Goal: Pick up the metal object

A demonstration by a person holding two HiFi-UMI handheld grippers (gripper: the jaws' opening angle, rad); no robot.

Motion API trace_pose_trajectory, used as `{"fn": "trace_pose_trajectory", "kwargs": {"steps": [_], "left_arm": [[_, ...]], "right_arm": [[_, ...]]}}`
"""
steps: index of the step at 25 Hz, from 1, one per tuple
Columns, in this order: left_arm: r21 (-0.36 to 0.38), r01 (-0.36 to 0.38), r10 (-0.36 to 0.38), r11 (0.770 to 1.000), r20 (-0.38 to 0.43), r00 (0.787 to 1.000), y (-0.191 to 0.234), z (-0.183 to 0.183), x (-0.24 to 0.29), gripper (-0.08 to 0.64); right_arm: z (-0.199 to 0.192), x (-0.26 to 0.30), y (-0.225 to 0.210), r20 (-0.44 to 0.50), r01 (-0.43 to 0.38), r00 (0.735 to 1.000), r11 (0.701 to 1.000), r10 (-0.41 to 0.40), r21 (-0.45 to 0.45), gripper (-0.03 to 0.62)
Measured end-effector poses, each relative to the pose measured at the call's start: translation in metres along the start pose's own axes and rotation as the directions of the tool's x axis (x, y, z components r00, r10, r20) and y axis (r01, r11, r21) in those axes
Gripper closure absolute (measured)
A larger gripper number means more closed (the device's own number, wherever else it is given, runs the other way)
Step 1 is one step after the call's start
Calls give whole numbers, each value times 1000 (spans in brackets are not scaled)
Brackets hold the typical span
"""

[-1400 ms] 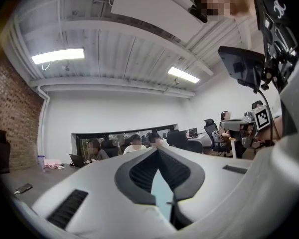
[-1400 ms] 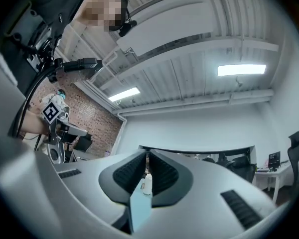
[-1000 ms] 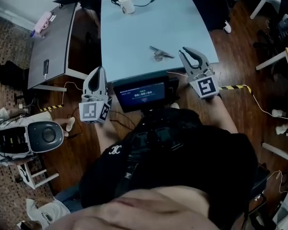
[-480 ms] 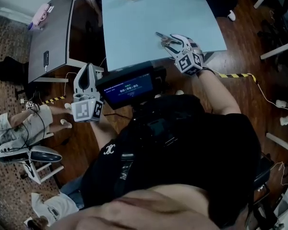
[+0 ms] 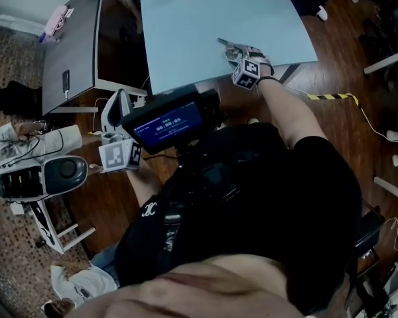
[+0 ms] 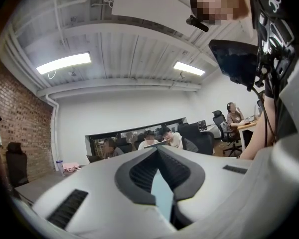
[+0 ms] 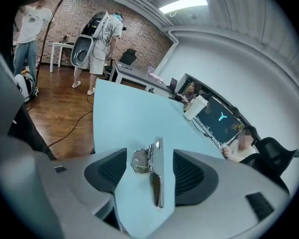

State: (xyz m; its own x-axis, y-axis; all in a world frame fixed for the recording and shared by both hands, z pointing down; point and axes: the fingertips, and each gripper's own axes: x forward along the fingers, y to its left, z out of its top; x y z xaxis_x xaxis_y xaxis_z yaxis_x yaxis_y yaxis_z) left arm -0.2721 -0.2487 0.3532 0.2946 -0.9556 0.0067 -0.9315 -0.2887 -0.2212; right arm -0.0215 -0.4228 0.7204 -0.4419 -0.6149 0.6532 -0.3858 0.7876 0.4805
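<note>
The right arm (image 5: 288,114) reached far forward. Its right gripper (image 5: 237,52) sat low over the worktop (image 5: 186,25), and its fingers (image 7: 189,171) were opening wide, one on each side of the metal object (image 7: 157,178), with neither pressing it. The left arm (image 5: 140,184) was bent close to the body, holding the left gripper (image 5: 119,99) off the worktop's near left side. That gripper tilted upward, its fingers (image 6: 139,171) closed together.

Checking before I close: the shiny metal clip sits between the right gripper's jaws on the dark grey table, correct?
No. The shiny metal clip lies on the pale blue table, as the right gripper view shows. It does sit between the right gripper's opening jaws, untouched.
</note>
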Motion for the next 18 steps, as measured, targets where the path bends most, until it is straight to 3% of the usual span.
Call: {"fn": "trace_pose_trajectory", "kwargs": {"steps": [8, 18], "left_arm": [[2, -23, 24, 1000, -37, 999, 11, -9, 19, 560], [15, -46, 47, 999, -67, 997, 8, -11, 13, 560]], "right_arm": [[-14, 49, -12, -99, -45, 994, 999, 42, -24, 337], [-29, 60, -10, -152, -59, 987, 996, 48, -69, 469]]}}
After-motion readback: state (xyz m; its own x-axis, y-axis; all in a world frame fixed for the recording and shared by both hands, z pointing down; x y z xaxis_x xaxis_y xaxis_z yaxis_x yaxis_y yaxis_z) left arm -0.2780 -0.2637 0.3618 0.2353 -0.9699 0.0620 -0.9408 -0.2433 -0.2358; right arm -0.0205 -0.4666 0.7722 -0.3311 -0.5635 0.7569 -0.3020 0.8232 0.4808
